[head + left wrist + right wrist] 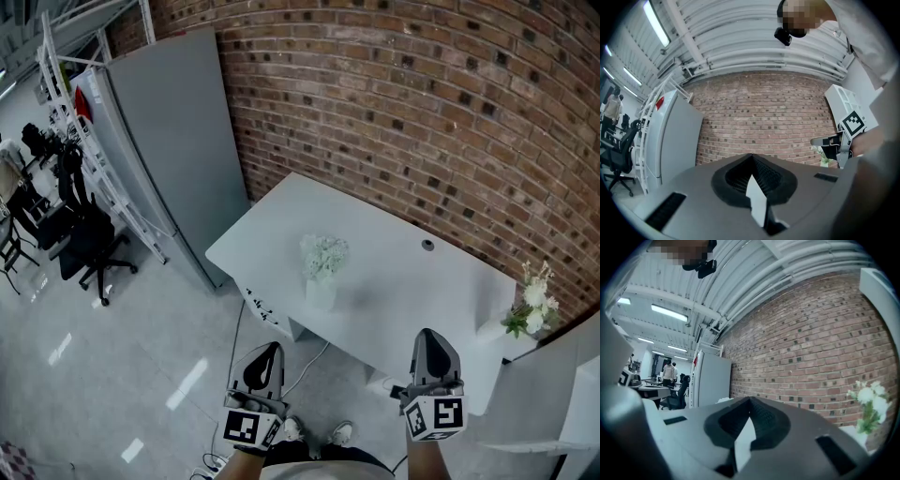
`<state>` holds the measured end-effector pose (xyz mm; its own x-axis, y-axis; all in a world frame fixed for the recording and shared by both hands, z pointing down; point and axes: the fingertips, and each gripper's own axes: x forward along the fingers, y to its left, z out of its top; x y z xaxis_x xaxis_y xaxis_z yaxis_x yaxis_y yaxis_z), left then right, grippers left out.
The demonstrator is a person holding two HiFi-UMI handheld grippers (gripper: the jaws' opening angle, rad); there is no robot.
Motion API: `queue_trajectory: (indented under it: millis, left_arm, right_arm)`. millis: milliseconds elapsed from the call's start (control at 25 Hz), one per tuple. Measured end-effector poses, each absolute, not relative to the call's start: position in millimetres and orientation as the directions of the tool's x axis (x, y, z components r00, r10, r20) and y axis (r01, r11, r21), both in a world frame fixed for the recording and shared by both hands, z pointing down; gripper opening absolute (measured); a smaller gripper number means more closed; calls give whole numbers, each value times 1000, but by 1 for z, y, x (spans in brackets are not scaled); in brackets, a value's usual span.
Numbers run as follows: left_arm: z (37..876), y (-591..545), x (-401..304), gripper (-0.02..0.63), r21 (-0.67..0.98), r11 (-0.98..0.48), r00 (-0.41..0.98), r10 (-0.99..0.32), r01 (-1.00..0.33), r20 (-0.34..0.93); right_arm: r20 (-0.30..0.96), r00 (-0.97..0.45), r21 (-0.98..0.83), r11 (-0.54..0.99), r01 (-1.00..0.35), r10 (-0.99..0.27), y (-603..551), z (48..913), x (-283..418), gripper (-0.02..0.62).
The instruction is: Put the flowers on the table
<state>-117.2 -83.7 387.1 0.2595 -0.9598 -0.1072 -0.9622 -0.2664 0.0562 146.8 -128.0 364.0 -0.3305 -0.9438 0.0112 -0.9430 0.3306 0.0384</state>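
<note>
Flowers [324,255] in a vase stand mid-desk [394,291]; a second bunch [534,302] sits just beside its right end, likely still to move. Our left gripper [270,349] and right gripper [430,335] are closed and empty.

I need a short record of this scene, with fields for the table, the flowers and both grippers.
table: white, by the brick wall
flowers on table: white bunch in white vase, near the middle
other flowers: white, past the table's right end
left gripper: shut, empty, near the table's front edge
right gripper: shut, empty, near the table's front edge
</note>
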Motion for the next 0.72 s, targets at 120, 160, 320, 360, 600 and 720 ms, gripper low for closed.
queue_trajectory:
  millis: [120,160,320,360,600,720]
  left_arm:
    - [385,-84,-115,6,53,-268,261,-959,-962,-112]
    - [385,-84,-115,6,53,-268,261,-959,-962,-112]
    - [385,-83,-114,6,54,-263,256,-960,-963,-112]
    - [385,-83,-114,6,53,-262,255,-960,-964,-112]
    - [386,-86,-115,6,56,-263,256,-961,-963,-108]
    - [389,-87,-116,6,61,-263,256,-961,-963,-108]
  right_arm:
    - [8,-330,39,330,-943,-944,-127,363,148,17]
    - [6,-329,38,329,-944,-944,-127,363,149,16]
    - [0,-326,35,325,-945,-945,-126,363,152,17]
    - [0,-326,35,325,-945,-945,-127,363,153,17]
    - [4,-340,39,340,-940,-940,-129,364,147,15]
    - [3,-347,36,347,-937,-938,-131,364,143,17]
